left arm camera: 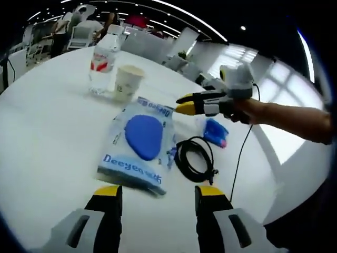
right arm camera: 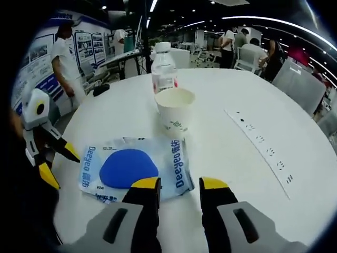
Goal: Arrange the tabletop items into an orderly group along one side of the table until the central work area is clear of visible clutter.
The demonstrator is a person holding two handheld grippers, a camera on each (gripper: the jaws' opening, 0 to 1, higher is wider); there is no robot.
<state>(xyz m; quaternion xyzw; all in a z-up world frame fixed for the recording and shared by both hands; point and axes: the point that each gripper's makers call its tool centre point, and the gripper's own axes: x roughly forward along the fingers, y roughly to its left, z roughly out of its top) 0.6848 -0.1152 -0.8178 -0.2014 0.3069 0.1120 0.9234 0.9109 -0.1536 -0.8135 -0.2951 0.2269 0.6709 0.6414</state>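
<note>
Two grippers hover over the white counter [left arm camera: 47, 137], both with jaws apart and holding nothing. The left gripper [left arm camera: 158, 197] sits just short of the blue wipes pack [left arm camera: 139, 145], which lies flat mid-counter; the right gripper [right arm camera: 179, 190] faces the same pack from the other side. Beside the pack lie a coiled black cable [left arm camera: 195, 158] and a small blue wrapper [left arm camera: 215, 132]. Farther off stand a paper cup [right arm camera: 175, 108] and a water bottle [right arm camera: 163, 68], close together. I'd judge the open cup the risk: sliding the pack toward it could tip it, and the cable could snag a jaw.
</note>
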